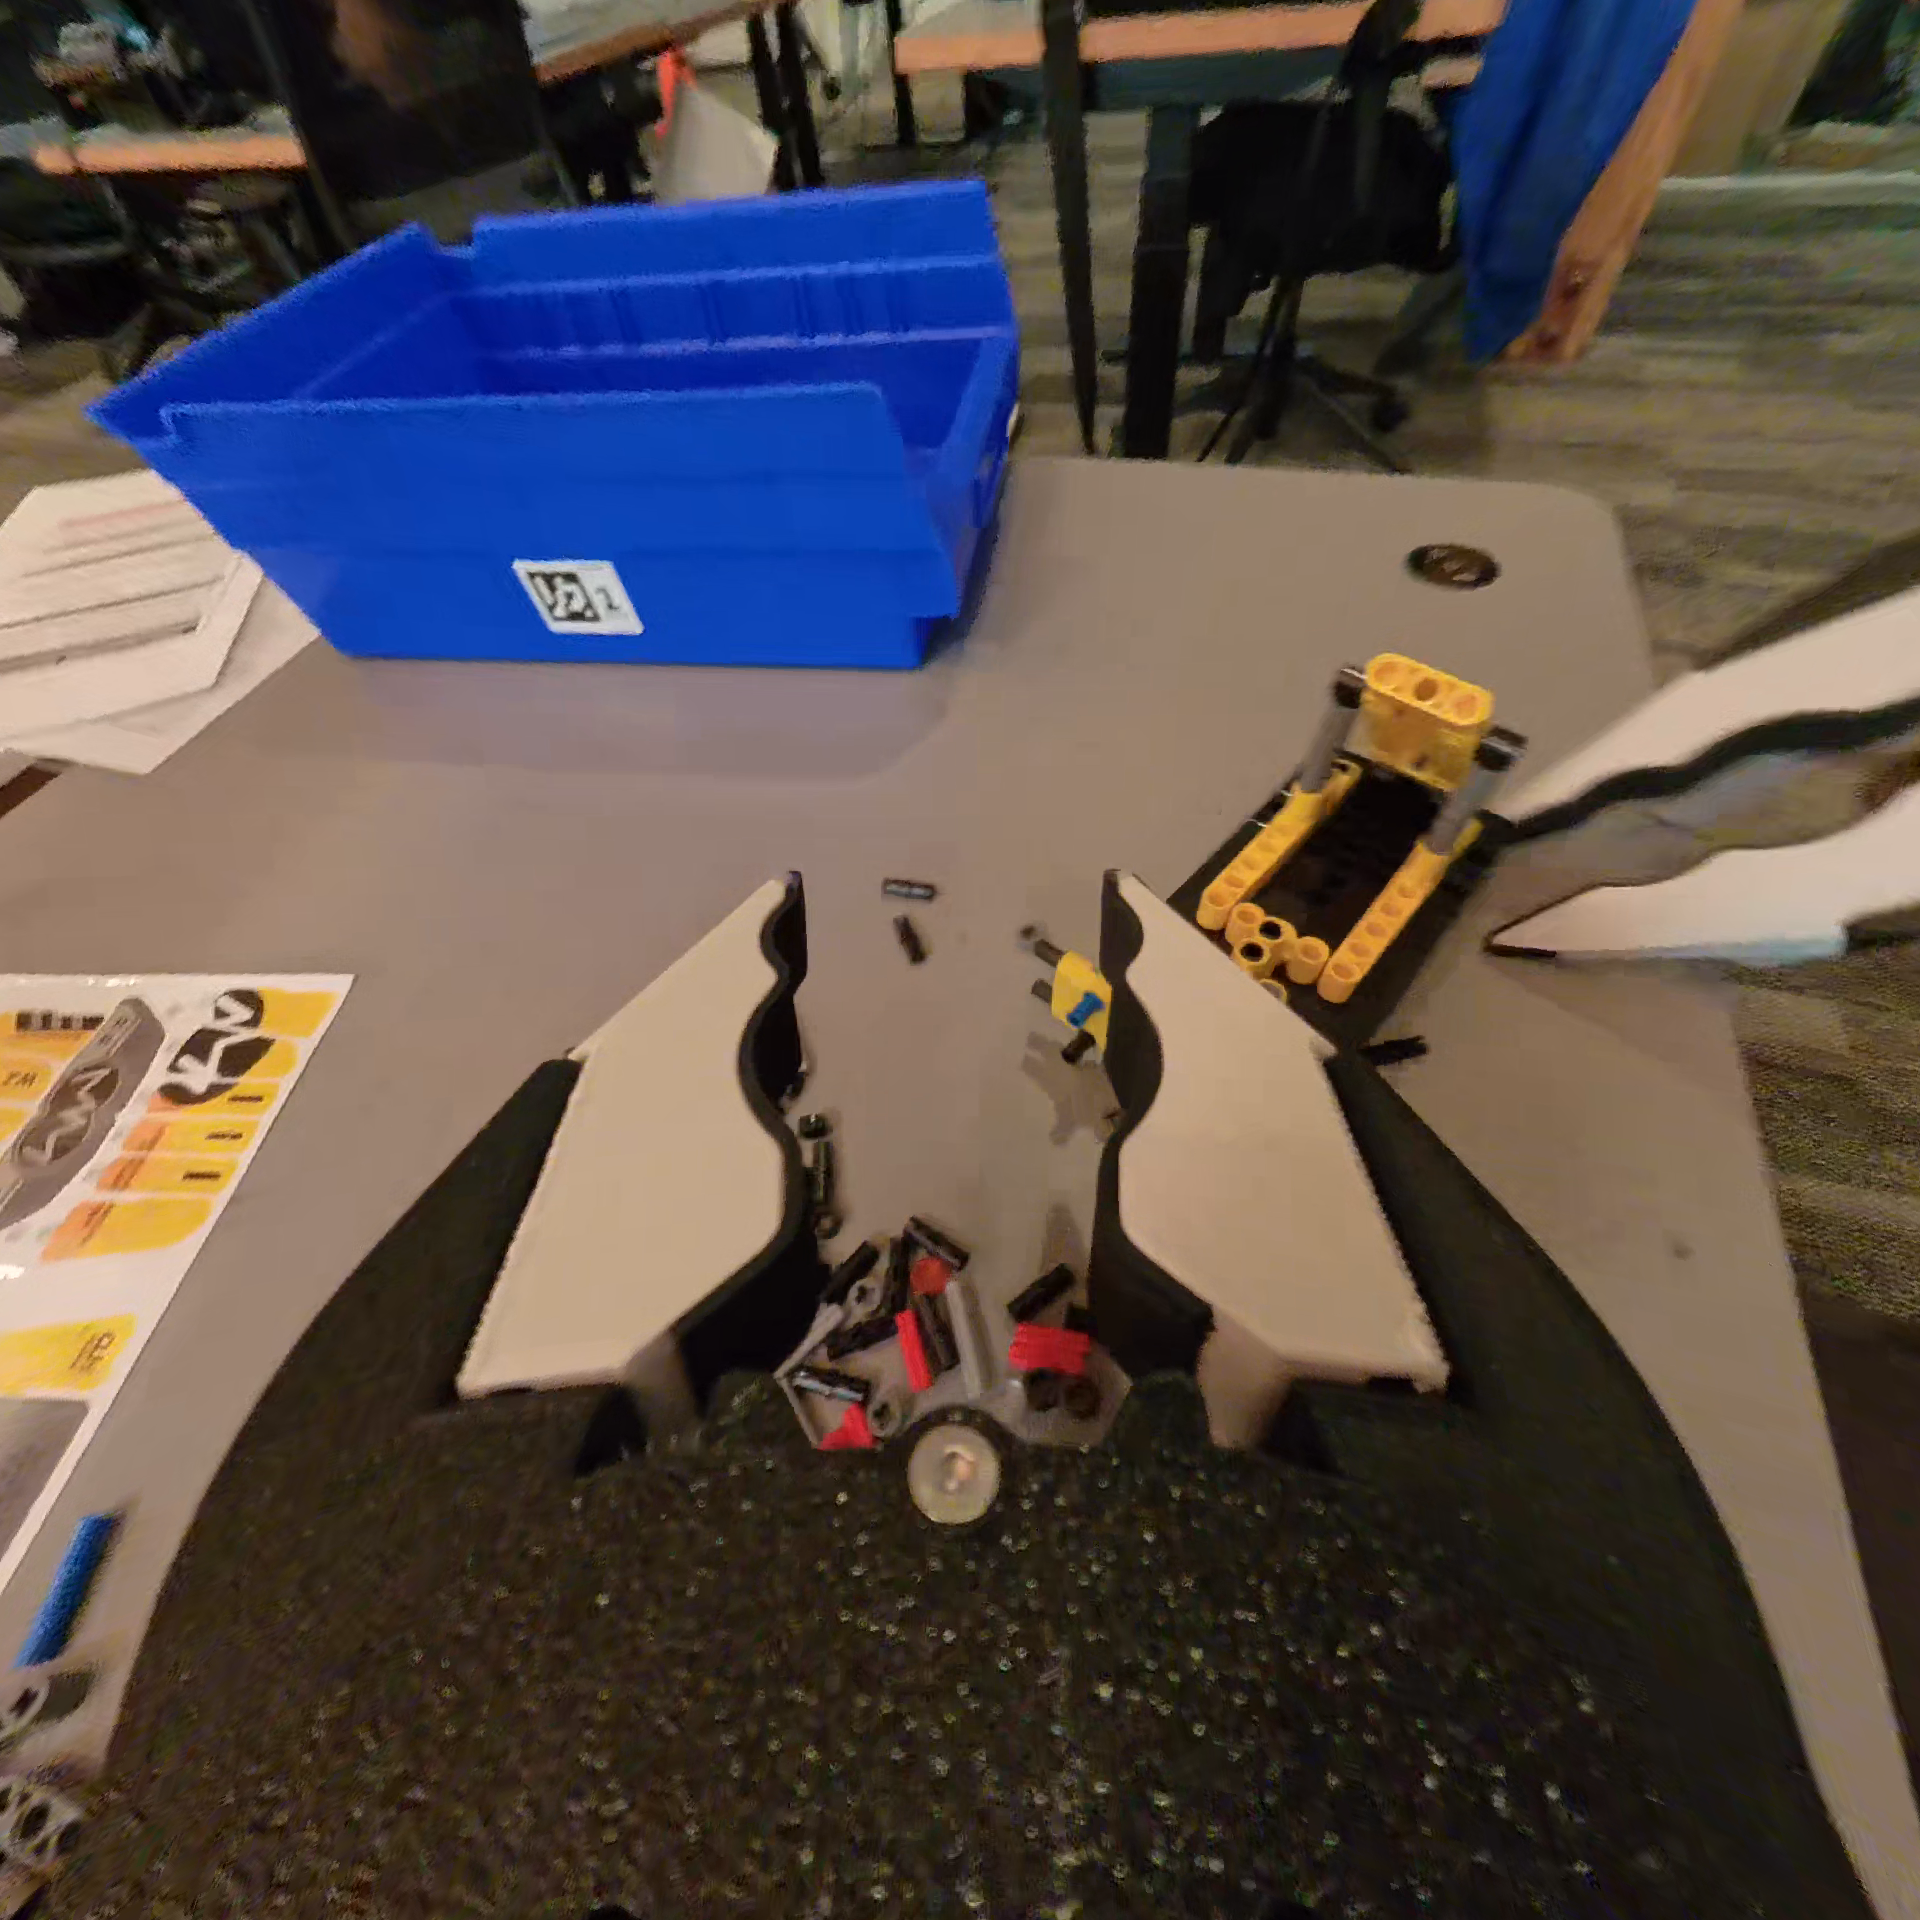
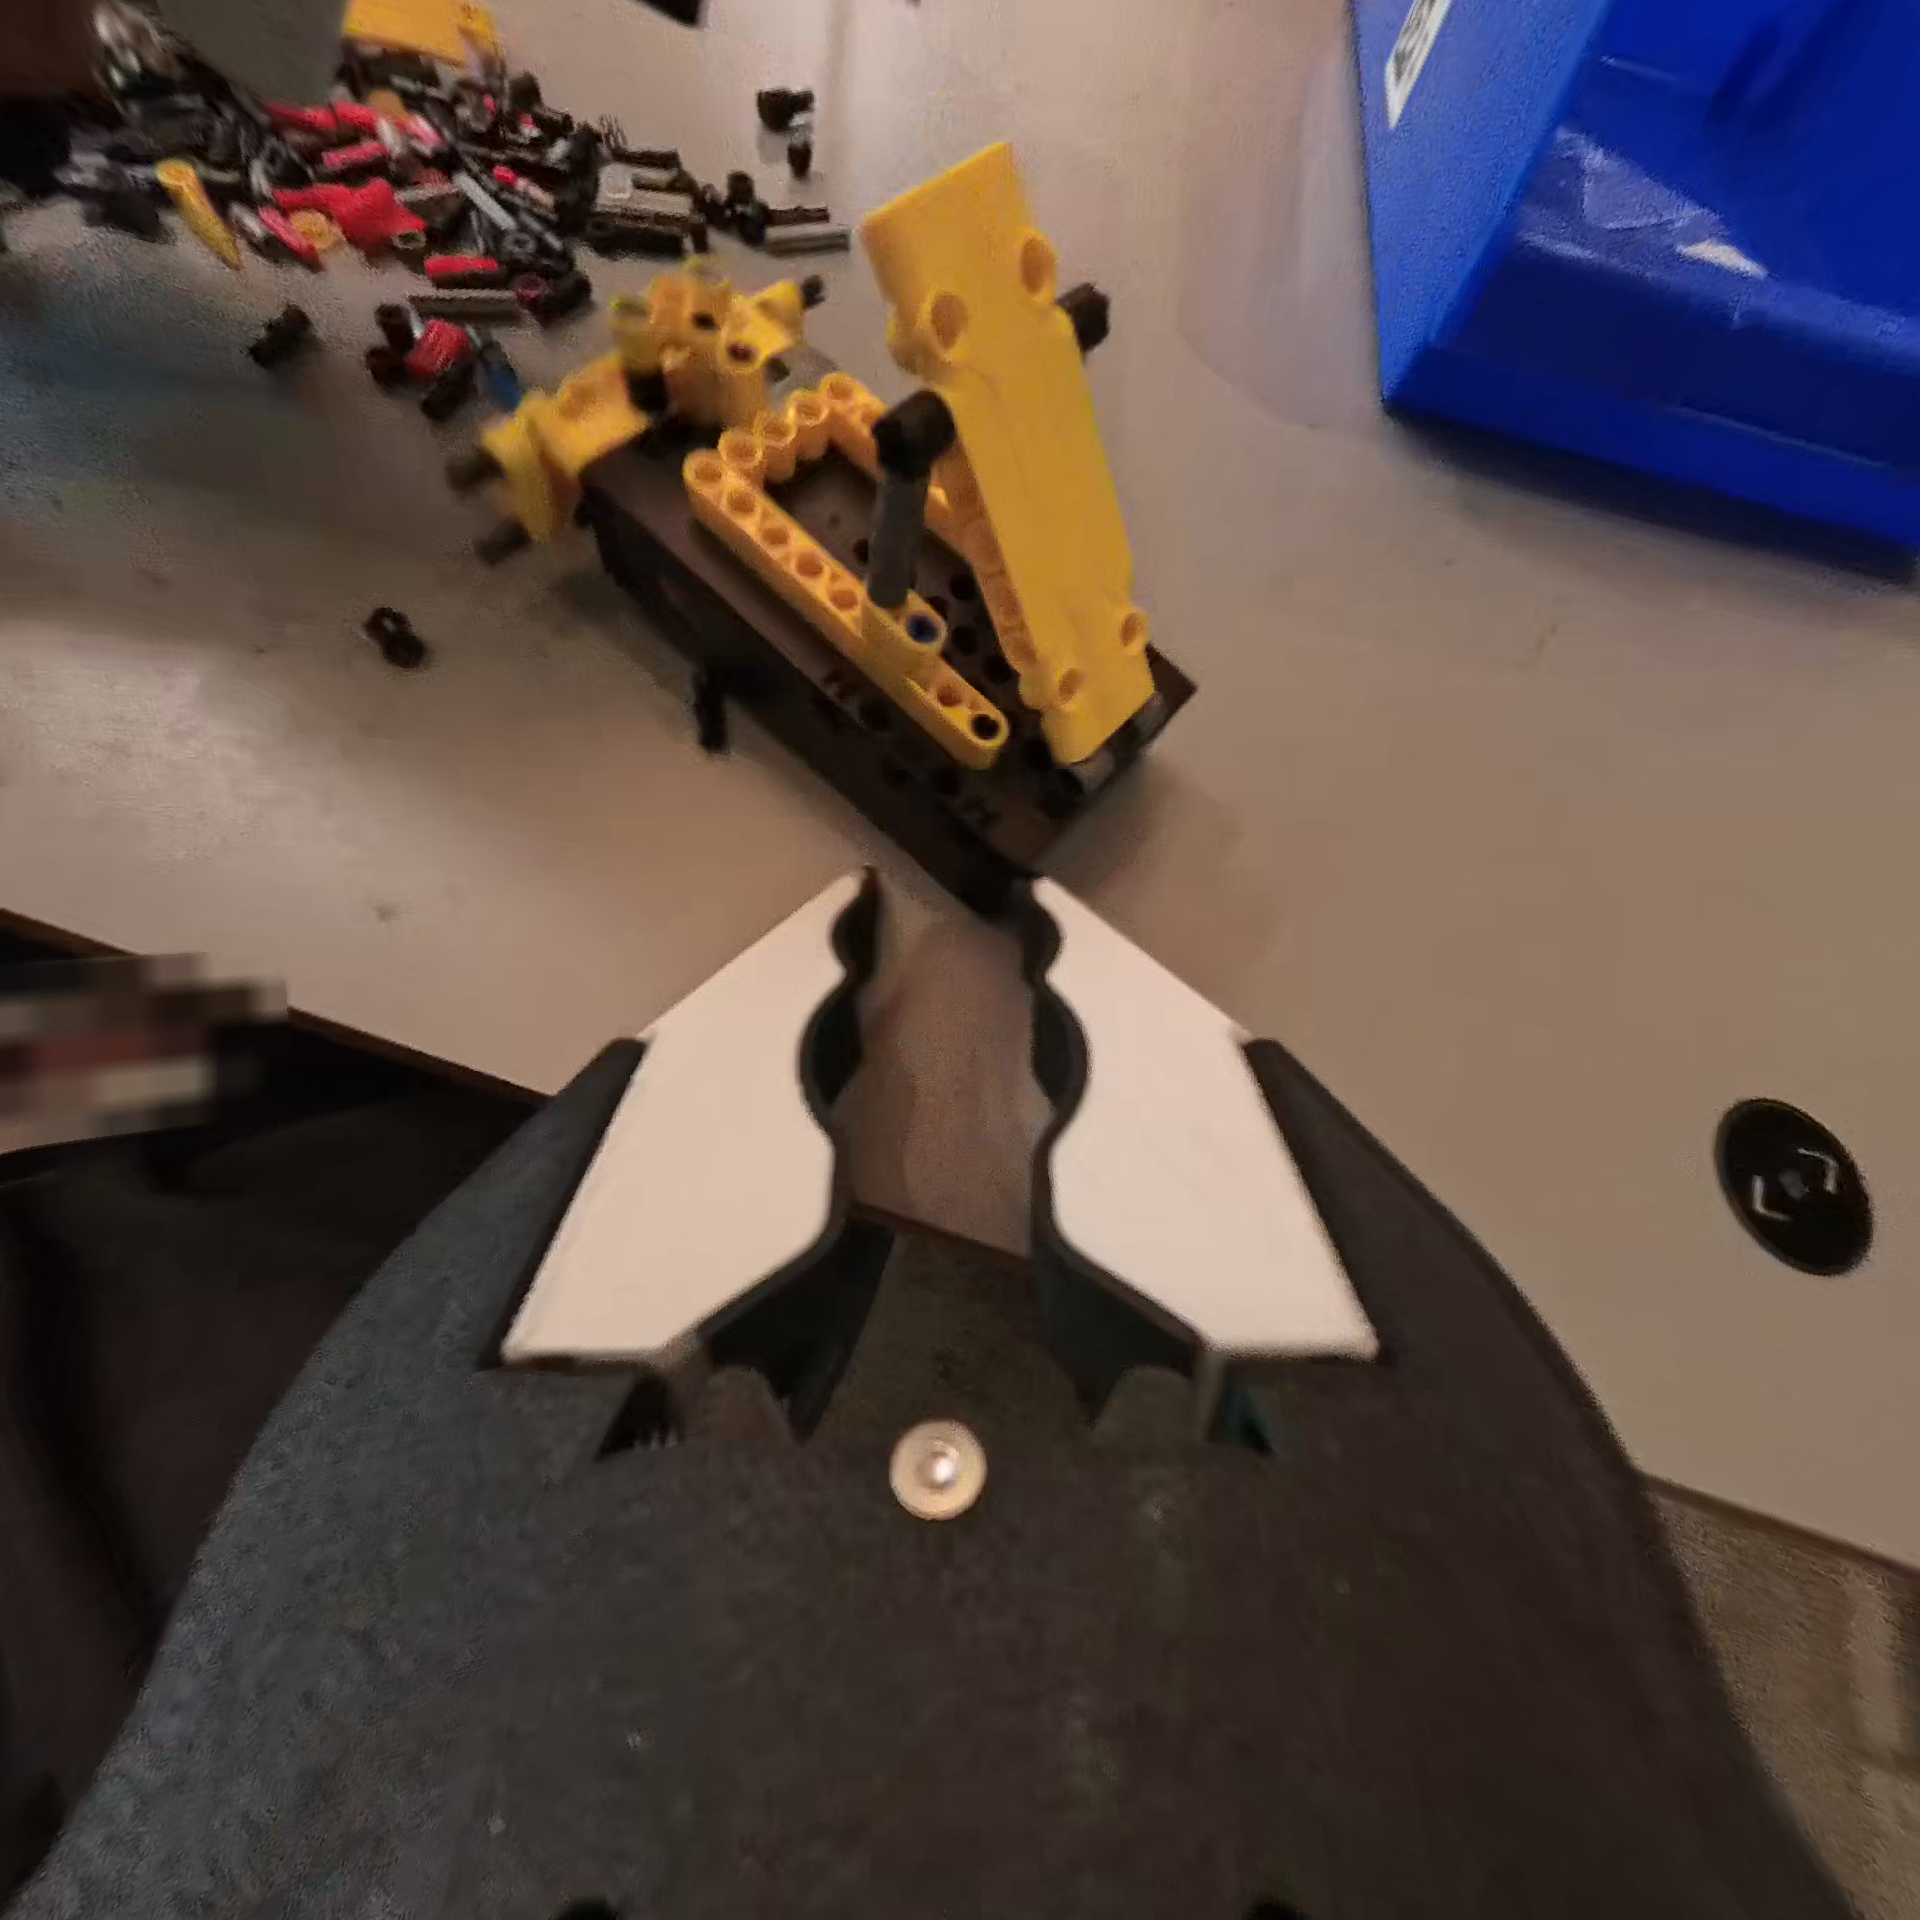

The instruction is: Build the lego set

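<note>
In left wrist view, left gripper [image 1: 953,883] spread wide, empty, low over loose pins [image 1: 925,1320] on grey table [image 1: 1143,623], blue bin [image 1: 582,488] beyond; in right wrist view, right gripper [image 2: 951,883] parted, empty, tips just at yellow model [image 2: 935,582]'s black base corner, contact unclear.

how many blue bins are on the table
1. The blue bin sits at the far left of the grey table, beyond the open left gripper; the right wrist view shows the same bin at upper right.
</note>
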Demonstrator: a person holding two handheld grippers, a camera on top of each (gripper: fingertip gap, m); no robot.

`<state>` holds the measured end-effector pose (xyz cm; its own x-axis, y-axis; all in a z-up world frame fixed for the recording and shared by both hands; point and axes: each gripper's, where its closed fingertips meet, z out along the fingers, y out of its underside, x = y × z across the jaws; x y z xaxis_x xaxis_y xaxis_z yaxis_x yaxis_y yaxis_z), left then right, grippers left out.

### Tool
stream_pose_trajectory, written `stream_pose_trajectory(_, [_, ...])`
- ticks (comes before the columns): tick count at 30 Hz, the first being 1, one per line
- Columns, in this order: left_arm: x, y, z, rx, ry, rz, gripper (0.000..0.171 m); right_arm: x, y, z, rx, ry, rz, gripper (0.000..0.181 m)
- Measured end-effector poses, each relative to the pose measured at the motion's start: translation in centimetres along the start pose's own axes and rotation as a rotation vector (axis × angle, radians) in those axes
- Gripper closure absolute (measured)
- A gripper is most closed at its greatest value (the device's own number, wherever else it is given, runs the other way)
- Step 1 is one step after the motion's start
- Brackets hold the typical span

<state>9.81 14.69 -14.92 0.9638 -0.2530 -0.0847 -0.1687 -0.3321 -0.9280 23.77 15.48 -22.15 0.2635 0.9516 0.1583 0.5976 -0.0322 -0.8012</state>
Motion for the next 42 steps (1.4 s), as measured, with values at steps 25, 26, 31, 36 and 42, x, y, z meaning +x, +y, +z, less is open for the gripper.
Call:
stream_pose_trajectory(25, [-2.8, 0.5, -0.9, 0.012, -0.097, -0.103, 0.116, -6.7, -3.9, 0.0, 0.32, -0.015, 0.069, 0.111])
stream_pose_trajectory(26, [-2.8, 0.5, -0.9, 0.01, -0.097, -0.103, 0.116, -7.0, -4.0, 0.4, 0.31, -0.016, 0.041, 0.11])
stream_pose_trajectory(31, [-3.5, -0.2, -1.6, 0.044, -0.14, -0.079, 0.116, -6.3, -4.4, 0.8, 0.292, -0.078, 0.087, 0.115])
stream_pose_trajectory(36, [-4.2, -1.1, -4.7, 0.118, -0.125, -0.168, 0.116, -3.1, -4.2, 1.1, 0.282, -0.032, 0.117, 0.118])
stream_pose_trajectory(42, [1.7, 1.9, -14.4, 0.025, -0.007, -0.186, 0.116, -6.0, -5.7, -2.6, 0.427, -0.084, 0.079, 0.131])
